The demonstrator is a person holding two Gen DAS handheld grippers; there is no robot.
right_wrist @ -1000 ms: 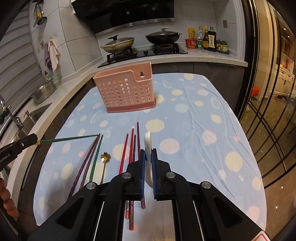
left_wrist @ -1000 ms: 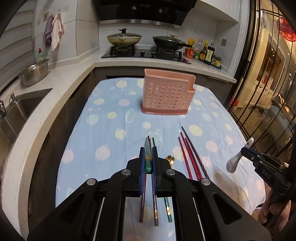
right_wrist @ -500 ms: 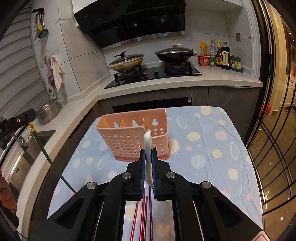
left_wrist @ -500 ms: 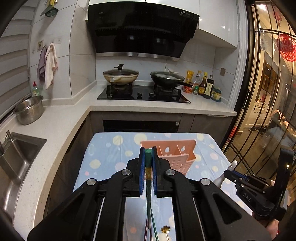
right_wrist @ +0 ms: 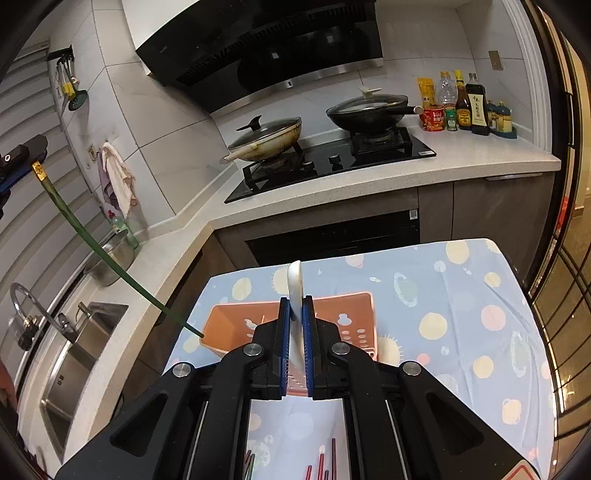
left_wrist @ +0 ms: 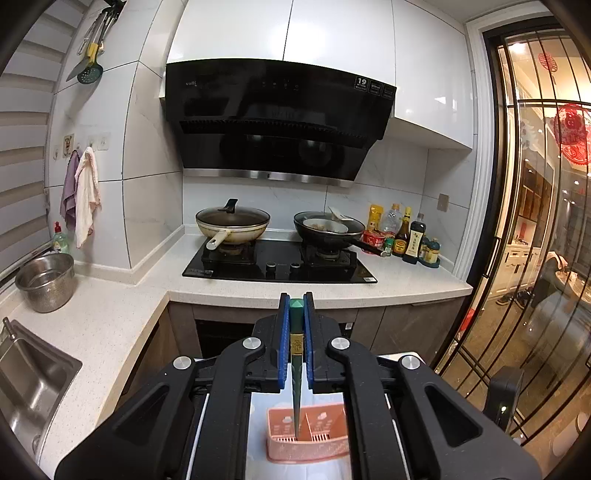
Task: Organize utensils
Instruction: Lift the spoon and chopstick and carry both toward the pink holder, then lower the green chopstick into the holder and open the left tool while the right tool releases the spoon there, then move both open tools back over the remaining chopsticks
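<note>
Both views are evenly and brightly lit by cool white indoor light; no lamp is in frame. Warm amber light enters through the glass door (left_wrist: 535, 236) on the right side of the left wrist view, where panes carry glare. Specular reflections show on the white cabinets (left_wrist: 332, 33), the range hood (left_wrist: 273, 122) and the glossy hob (right_wrist: 332, 158). Shadows are soft and weak. Strong fisheye distortion bends the wall tiles and the counter edge (right_wrist: 388, 199) in both views; corners fall to black vignette. Focus is sharp at mid-distance. The right wrist view shows slight motion blur along the pink basket (right_wrist: 354, 310) rim.
</note>
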